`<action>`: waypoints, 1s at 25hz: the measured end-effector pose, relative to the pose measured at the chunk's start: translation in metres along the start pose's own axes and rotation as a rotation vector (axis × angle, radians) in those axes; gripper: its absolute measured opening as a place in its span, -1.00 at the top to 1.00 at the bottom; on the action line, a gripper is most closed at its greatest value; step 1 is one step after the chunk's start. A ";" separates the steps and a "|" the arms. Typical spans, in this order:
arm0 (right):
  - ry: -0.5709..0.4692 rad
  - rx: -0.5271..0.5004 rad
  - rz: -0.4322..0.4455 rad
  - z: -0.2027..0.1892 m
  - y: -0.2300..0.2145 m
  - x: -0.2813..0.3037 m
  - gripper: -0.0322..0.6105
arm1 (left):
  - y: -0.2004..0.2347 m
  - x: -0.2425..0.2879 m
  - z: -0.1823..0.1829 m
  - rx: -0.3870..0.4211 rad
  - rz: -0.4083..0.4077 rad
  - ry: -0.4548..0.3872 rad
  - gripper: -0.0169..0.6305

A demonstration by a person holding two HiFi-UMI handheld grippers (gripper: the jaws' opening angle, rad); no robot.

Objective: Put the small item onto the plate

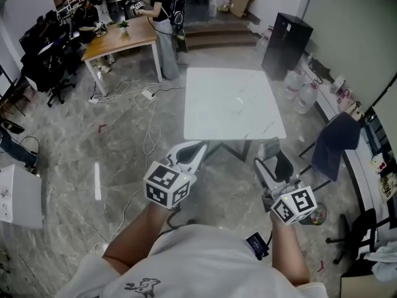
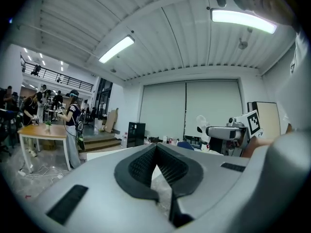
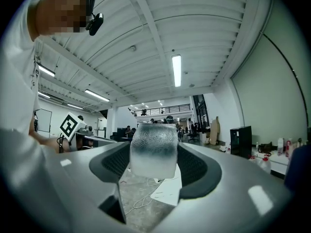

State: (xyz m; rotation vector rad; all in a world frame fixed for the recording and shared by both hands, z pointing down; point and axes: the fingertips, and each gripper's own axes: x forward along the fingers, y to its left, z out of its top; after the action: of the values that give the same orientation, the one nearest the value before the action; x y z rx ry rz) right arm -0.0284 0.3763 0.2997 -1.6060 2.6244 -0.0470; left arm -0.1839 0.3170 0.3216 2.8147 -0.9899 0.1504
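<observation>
A translucent, frosted block (image 3: pixel 153 151) sits clamped between the dark pads of my right gripper (image 1: pixel 270 149), held in the air and pointing slightly upward. In the left gripper view the same block (image 2: pixel 201 123) shows at the tip of the right gripper. My left gripper (image 1: pixel 198 148) is shut, its ribbed pads meeting at the tip (image 2: pixel 156 148) with nothing between them. Both grippers hover above the floor just short of the near edge of a white marble table (image 1: pixel 211 120). I cannot make out a plate on the table top; only a faint glint shows there.
A dark chair (image 1: pixel 331 146) stands right of the table, with water jugs (image 1: pixel 301 90) and a black cabinet (image 1: pixel 285 44) behind. At the back left is a wooden table (image 1: pixel 121 37) with people around it. Cables (image 1: pixel 147 138) trail over the grey floor, and a white box (image 1: pixel 18 196) is at far left.
</observation>
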 end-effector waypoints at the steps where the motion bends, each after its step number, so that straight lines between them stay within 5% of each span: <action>1: -0.003 0.005 -0.009 0.000 0.000 0.008 -0.01 | 0.009 0.003 0.002 0.004 -0.006 0.000 0.96; 13: 0.014 0.009 -0.062 -0.014 -0.022 0.077 -0.01 | 0.064 0.052 0.006 0.004 -0.057 0.014 0.96; 25: 0.045 0.021 0.016 -0.032 -0.170 0.149 -0.01 | 0.106 0.187 0.017 0.040 0.059 0.024 0.96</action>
State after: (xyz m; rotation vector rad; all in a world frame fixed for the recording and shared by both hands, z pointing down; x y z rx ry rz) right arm 0.0524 0.1656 0.3361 -1.5960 2.6599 -0.1112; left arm -0.1043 0.1177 0.3439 2.8138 -1.0771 0.2136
